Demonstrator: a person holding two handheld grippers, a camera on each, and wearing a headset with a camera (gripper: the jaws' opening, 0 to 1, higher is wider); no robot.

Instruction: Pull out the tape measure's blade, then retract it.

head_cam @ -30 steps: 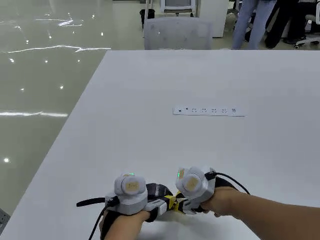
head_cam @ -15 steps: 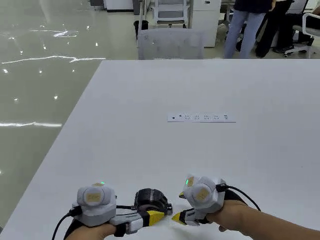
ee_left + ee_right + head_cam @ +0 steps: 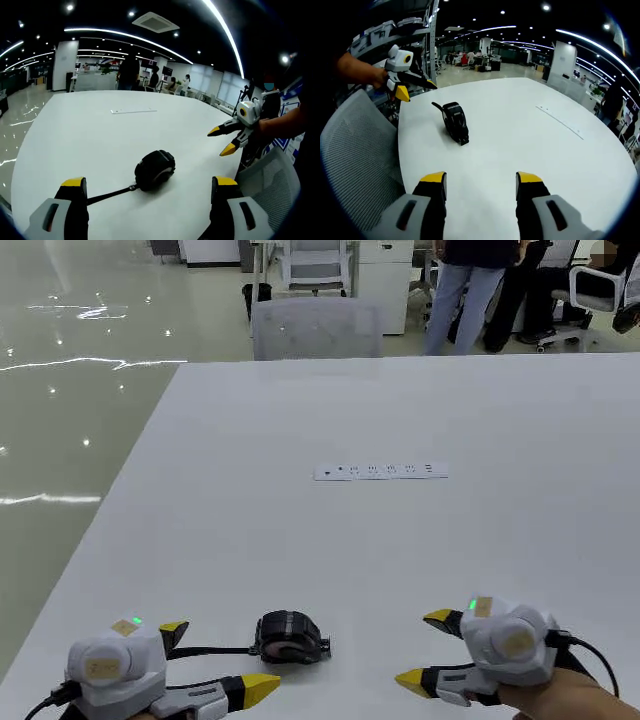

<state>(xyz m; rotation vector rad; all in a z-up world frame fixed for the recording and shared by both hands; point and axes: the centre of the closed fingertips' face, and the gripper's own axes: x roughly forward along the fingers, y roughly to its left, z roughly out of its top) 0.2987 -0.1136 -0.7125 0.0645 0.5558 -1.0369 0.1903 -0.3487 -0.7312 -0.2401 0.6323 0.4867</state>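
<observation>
Drawn apart since earlier: my left gripper (image 3: 218, 656), right gripper (image 3: 424, 648), both released | tape measure (image 3: 290, 636) lies free lower centre, seemingly retracted

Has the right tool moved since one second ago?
Yes. The right tool moved rightward: it was below the left half of the power strip, at the tape measure; now below the strip's right end, apart from the tape measure.

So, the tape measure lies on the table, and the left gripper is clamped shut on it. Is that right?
No. The left gripper is open, not clamped on the tape measure, as the head view shows. The tape measure does lie on the table.
</observation>
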